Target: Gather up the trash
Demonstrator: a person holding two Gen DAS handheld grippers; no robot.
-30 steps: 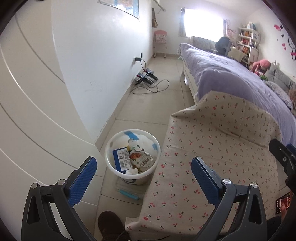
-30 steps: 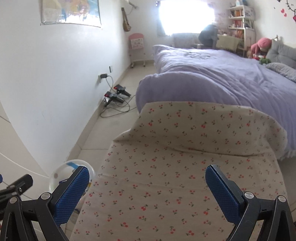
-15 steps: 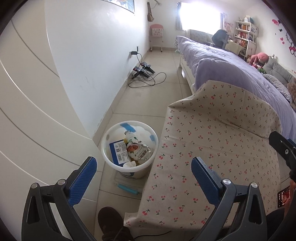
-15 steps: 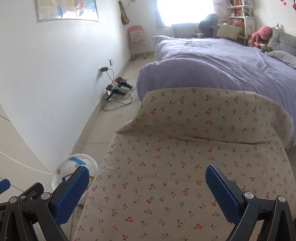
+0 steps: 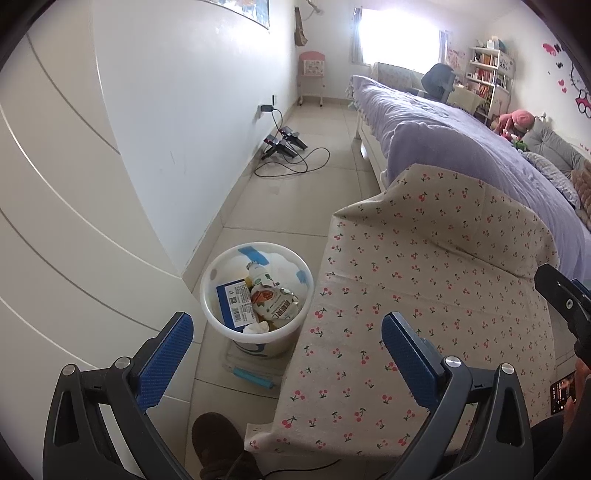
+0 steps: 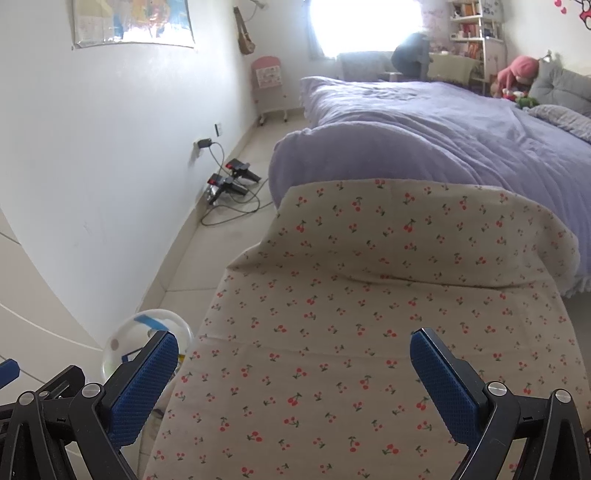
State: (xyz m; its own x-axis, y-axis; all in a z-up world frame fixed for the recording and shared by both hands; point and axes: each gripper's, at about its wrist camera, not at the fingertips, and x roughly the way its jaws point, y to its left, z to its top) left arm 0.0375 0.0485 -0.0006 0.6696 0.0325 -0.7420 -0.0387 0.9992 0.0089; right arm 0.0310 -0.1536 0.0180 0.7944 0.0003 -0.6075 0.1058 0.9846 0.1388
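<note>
Trash bin (image 5: 256,295) sits below left tool (image 5: 286,334); both tools gape wide, empty.

You are standing in a home bedroom. A bed (image 6: 443,122) under a lavender quilt is filling the right side, with grey pillows (image 6: 557,86) and a pink plush toy (image 6: 519,70) lying at its head. A bookshelf (image 5: 487,74) is standing by the bright window (image 6: 364,26), and pink cartoon stickers (image 5: 576,99) are decorating the far wall. A poster (image 6: 133,22) is hanging above the tiled floor (image 5: 295,206), where chargers (image 6: 231,181) are plugged into a wall socket. A small pink chair (image 6: 267,86) is sitting against the wall.
</note>
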